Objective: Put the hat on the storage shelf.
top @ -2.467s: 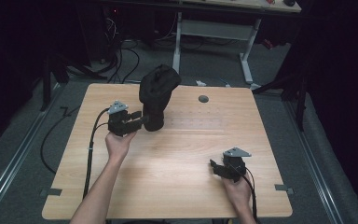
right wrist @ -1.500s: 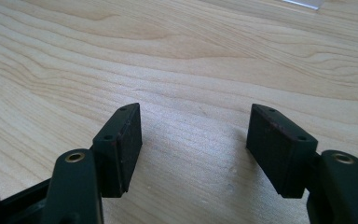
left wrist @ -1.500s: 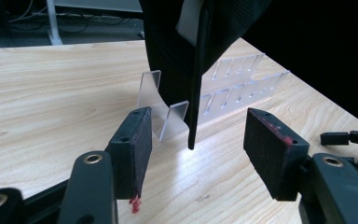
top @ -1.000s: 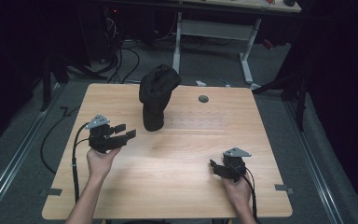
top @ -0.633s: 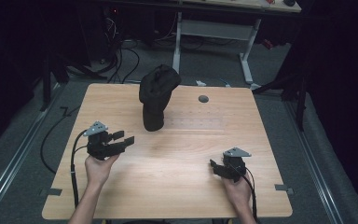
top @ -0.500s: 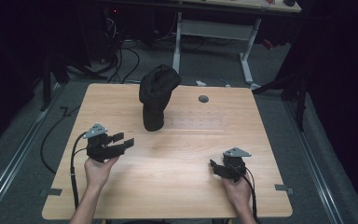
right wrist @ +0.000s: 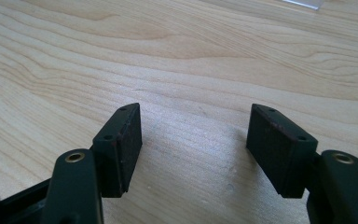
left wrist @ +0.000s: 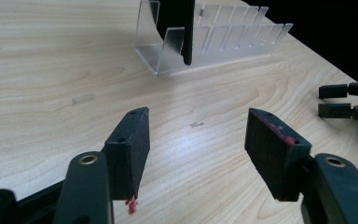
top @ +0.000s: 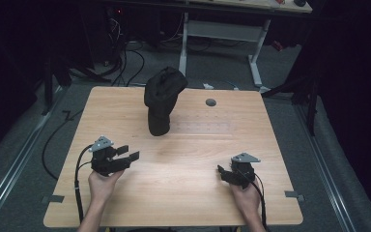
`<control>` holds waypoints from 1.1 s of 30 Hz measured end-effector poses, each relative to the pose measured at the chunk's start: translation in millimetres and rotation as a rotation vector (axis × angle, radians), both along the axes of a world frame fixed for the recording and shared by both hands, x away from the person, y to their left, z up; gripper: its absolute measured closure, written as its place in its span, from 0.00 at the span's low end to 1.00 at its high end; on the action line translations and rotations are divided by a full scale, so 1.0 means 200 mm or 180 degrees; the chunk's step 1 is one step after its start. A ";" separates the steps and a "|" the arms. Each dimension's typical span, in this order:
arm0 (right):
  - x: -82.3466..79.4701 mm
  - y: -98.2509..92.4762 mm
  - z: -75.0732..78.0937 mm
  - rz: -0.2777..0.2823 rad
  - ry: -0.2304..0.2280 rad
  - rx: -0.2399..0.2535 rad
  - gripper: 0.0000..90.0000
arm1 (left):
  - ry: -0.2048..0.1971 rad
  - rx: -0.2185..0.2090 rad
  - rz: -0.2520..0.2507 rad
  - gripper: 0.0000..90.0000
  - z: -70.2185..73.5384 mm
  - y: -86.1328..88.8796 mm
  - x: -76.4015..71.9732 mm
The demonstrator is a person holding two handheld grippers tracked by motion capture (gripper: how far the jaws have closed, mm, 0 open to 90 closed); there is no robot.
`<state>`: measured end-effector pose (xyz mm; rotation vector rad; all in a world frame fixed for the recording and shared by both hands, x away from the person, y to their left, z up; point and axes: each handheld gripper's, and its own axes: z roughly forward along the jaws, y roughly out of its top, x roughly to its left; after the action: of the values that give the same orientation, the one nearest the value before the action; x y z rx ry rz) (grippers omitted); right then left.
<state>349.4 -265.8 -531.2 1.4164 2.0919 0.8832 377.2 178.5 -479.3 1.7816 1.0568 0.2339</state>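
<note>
A black cap [top: 162,99] hangs over the left end of a clear slotted rack [top: 207,126] at the table's far middle. In the left gripper view the rack [left wrist: 223,39] stands ahead with the cap's black cloth [left wrist: 177,23] in its first slots. My left gripper [top: 128,153] sits at the near left, well short of the cap, open with nothing between its pads [left wrist: 198,140]. My right gripper [top: 222,173] rests at the near right, also open and empty [right wrist: 196,135], and it appears at the edge of the left gripper view [left wrist: 349,100].
The wooden table [top: 125,208] has a grey round plug [top: 210,102] behind the rack. Cables [top: 79,174] trail from the grippers off the near edge. Dark floor, cables and a white-legged bench [top: 222,29] lie beyond the table.
My left gripper has drawn back from beside the cap toward the near left and sunk lower, jaws still open. The right gripper has stayed put.
</note>
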 end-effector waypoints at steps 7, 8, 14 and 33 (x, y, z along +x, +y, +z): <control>0.00 0.00 0.00 -0.0001 0.0001 0.0003 0.40 | 0.0047 0.0035 0.0014 0.45 -0.05 0.00 -0.02; 0.00 0.00 0.00 -0.0001 0.0002 0.0002 0.40 | 0.0053 0.0035 0.0023 0.45 -0.05 0.00 -0.02; 0.00 0.00 0.00 0.0007 -0.0006 -0.0008 0.40 | 0.0085 0.0078 0.0014 0.45 -0.08 -0.02 -0.04; 0.00 0.00 0.00 0.0007 -0.0006 -0.0008 0.40 | 0.0130 0.0340 0.0002 0.43 -0.18 -0.08 -0.07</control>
<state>349.6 -266.2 -531.2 1.4118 2.0927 0.8822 362.5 161.5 -515.1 1.8888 1.0913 0.2595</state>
